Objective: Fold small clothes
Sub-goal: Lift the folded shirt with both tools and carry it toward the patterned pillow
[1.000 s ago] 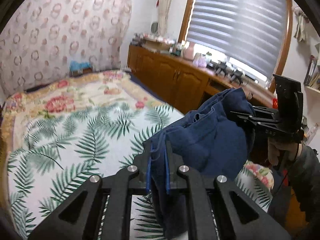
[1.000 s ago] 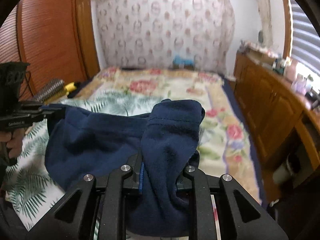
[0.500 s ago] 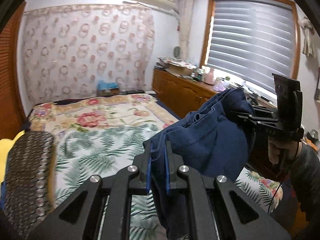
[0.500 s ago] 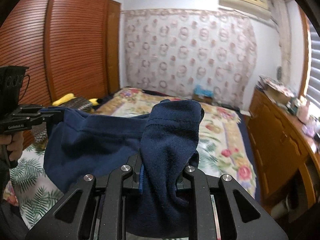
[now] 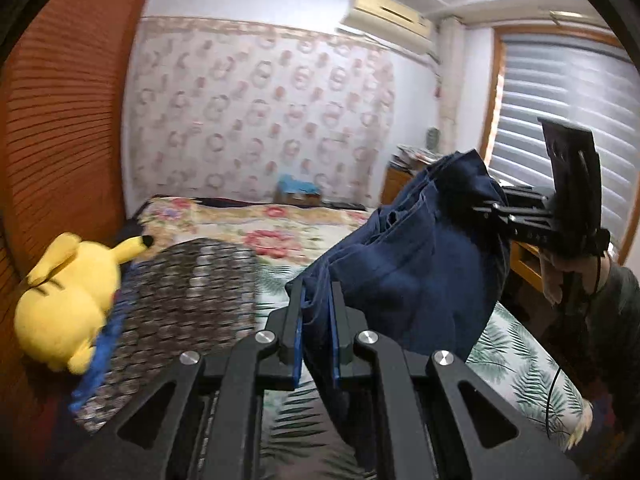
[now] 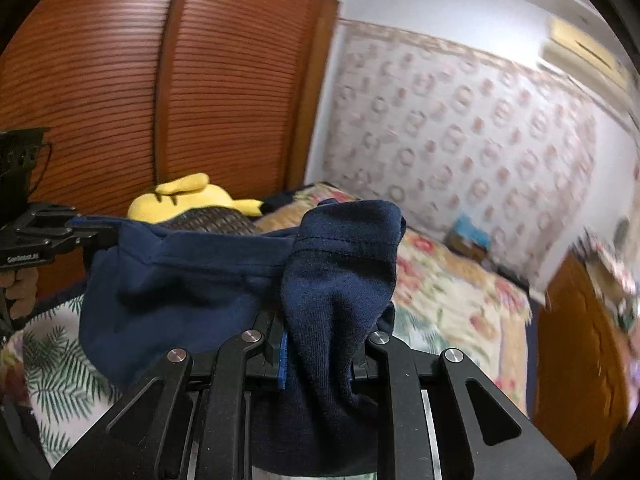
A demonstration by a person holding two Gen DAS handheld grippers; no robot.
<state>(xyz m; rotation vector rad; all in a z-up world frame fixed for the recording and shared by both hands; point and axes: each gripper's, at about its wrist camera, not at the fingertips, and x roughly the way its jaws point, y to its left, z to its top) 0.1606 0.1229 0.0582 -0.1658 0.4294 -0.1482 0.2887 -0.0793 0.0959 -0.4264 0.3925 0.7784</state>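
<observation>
Nearest to me, my left gripper (image 5: 316,320) has its jaws pinched almost together on an edge of the navy garment (image 5: 404,276), cloth squeezed between the blue pads. My right gripper (image 6: 320,344) is clamped too, a little wider, on a thicker bunch of the same cloth that bulges up over its jaws. So the garment is off the bed, slung in the air between my two grippers, sagging in the middle above the palm-leaf sheet.

Progress, as I judge it: early. The garment is picked up and held at two points, but I see no clean crease in it, just loose bunching. Spreading it flat on the bed (image 5: 516,364), making the folds and setting it down are all left to do, I reckon.

Count, moving outward: two grippers, both gripping; one navy garment, and I spot no other clothes waiting, though parts of the bed are hidden. Further along, one dark patterned cushion (image 5: 180,292) lies on the bed, with one yellow plush toy (image 5: 68,296) just beside it by the slatted wooden doors. At the far end, one small blue thing (image 5: 298,190) sits against the wallpapered wall; too blurred to name. Up high, one air conditioner (image 5: 390,16).
</observation>
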